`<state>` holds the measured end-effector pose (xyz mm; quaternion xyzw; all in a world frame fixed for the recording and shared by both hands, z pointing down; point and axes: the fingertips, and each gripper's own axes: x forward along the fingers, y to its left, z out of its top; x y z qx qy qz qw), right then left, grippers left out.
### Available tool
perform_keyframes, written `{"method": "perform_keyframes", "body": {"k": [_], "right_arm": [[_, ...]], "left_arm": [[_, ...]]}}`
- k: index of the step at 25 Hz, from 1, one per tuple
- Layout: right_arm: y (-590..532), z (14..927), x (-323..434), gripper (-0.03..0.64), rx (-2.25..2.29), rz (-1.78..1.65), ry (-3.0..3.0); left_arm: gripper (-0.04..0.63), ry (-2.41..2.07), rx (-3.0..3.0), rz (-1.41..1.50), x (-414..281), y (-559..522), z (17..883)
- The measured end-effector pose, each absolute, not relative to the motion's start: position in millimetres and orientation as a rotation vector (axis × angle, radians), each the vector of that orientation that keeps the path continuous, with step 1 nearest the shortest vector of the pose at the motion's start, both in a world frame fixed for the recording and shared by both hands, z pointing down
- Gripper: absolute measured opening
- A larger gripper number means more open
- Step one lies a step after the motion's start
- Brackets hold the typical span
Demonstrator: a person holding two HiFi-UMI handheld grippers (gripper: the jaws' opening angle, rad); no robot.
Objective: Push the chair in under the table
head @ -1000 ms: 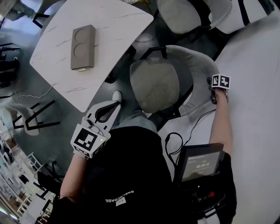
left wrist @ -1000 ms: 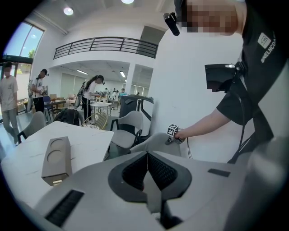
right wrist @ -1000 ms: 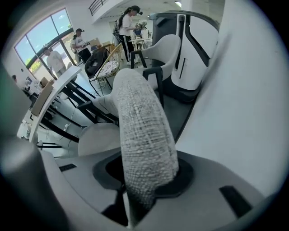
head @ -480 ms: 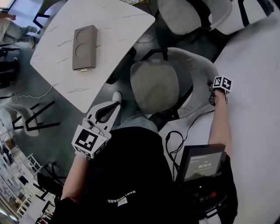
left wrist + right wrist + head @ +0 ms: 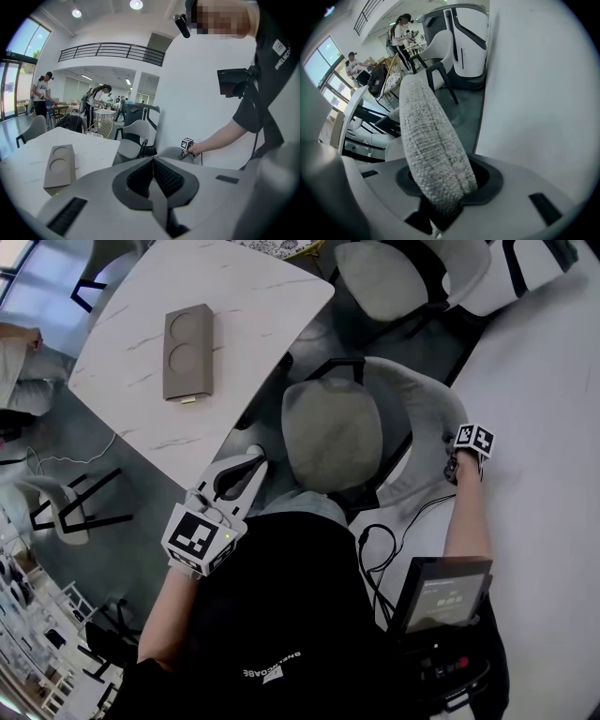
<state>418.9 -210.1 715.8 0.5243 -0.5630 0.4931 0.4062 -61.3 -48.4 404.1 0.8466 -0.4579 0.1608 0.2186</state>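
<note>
Two grippers: the right gripper (image 5: 452, 456) grasps the grey chair (image 5: 333, 432) by its backrest, jaws just opening a little; the left gripper (image 5: 251, 462) is clenched, empty.

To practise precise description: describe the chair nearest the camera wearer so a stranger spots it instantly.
Start at the white marble table with the grey tray. Off its near corner stands the grey chair; unlike the chair beyond, it is right before the person.
</note>
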Motion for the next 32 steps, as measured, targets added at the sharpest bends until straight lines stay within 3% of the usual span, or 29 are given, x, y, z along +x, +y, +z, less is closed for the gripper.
{"method": "perform_keyframes", "body": {"k": [32], "right_arm": [[-105.7,710.8,469.3,0.158,1.66,1.409,-1.212]], "left_arm": [[0.006,-1.177,2.477,0.466,-106.7,-72.1,392.8]]}}
